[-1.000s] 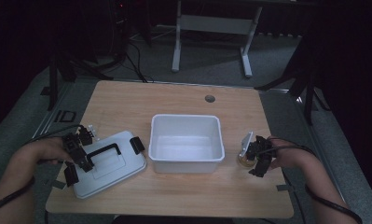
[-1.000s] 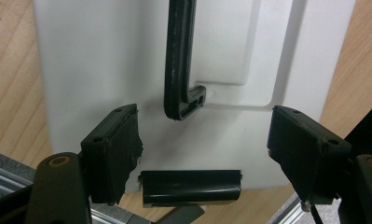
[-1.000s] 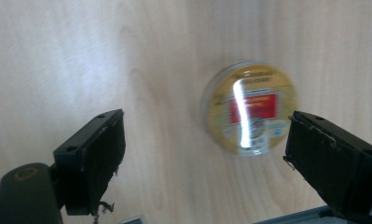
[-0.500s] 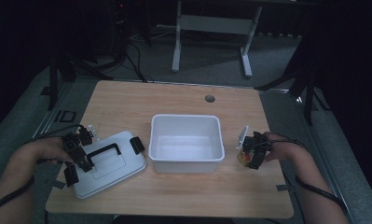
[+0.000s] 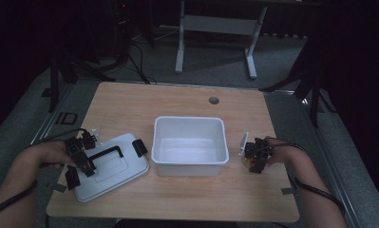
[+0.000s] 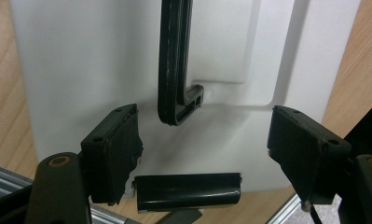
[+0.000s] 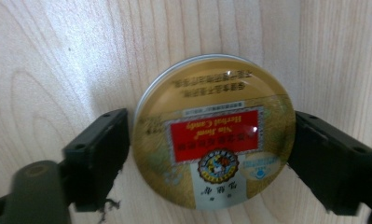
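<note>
Hands are working at both ends of the table (image 5: pixel 130 102), with the white tub (image 5: pixel 189 145) sitting between them. The left gripper (image 5: pixel 80 159) is hovering over the grey lid (image 5: pixel 113 166) that is lying flat on the wood left of the tub, at the same spot as a second ago. In the left gripper view its jaws are standing well apart over the lid, straddling the end of the black handle (image 6: pixel 174 65) without pressing on it, and a black clasp (image 6: pixel 188 191) is lying at the lid's edge just below them. Nothing is being held there.

The right side is where the change is happening. A second ago the right gripper (image 5: pixel 253 156) was sitting nearer the table's right edge; now it is lying closer to the tub's right wall and lower over the wood. Between its jaws is a round gold tin (image 7: pixel 214 133) with a red label, seemingly resting on the tabletop just right of the tub. In the right gripper view the two jaws are standing at the tin's opposite sides, very near its rim or just touching it; whether they are actually pressing on it, I cannot tell. In the high view the tin (image 5: pixel 246 163) is peeking out beside the gripper, close to the tub but apart from it.
</note>
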The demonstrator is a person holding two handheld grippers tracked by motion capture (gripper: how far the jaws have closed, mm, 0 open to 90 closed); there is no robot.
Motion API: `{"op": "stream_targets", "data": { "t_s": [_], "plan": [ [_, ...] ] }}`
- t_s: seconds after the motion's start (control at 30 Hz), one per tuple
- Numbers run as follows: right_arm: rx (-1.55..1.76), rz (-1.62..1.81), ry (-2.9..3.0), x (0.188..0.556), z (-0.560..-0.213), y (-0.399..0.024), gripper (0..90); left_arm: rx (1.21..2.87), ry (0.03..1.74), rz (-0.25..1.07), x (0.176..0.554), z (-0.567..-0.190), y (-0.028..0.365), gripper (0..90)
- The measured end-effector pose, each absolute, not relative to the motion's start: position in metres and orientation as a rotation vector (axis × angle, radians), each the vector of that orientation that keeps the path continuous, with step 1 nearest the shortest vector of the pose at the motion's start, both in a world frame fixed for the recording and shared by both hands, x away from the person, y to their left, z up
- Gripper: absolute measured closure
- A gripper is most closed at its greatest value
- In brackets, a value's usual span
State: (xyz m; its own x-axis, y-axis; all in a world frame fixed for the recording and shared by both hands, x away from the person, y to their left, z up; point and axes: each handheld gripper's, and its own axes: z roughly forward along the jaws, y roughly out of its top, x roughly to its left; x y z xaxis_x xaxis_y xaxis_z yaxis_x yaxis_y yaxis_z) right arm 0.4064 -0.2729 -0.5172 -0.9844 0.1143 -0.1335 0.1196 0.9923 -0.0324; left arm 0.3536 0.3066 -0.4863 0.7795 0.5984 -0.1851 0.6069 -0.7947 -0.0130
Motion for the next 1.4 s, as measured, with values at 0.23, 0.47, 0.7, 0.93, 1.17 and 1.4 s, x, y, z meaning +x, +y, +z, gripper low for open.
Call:
{"op": "stream_targets", "data": {
  "t_s": [0.23, 0.47, 0.7, 0.93, 1.17, 1.4],
  "plan": [
    [0.107, -0.068, 2.973, 0.402, -0.504, -0.269, 20.2, 2.921, 0.979, -0.256, 0.353, -0.478, 0.307, 24.6],
    [0.063, -0.089, 3.037, 0.391, -0.471, -0.262, 20.3, 2.933, 0.964, -0.251, 0.353, -0.474, 0.305, 24.6],
    [0.000, -0.070, 3.030, 0.384, -0.434, -0.250, 20.3, 2.936, 0.958, -0.253, 0.353, -0.474, 0.304, 24.6],
    [-0.035, -0.059, 3.022, 0.381, -0.404, -0.237, 20.3, 2.942, 0.952, -0.245, 0.352, -0.471, 0.303, 24.6],
    [-0.046, -0.039, 3.005, 0.383, -0.380, -0.224, 20.3, 2.949, 0.954, -0.249, 0.351, -0.471, 0.303, 24.6],
    [-0.074, -0.030, 2.990, 0.385, -0.369, -0.202, 20.3, 2.950, 0.941, -0.239, 0.351, -0.468, 0.303, 24.6]
  ]
}}
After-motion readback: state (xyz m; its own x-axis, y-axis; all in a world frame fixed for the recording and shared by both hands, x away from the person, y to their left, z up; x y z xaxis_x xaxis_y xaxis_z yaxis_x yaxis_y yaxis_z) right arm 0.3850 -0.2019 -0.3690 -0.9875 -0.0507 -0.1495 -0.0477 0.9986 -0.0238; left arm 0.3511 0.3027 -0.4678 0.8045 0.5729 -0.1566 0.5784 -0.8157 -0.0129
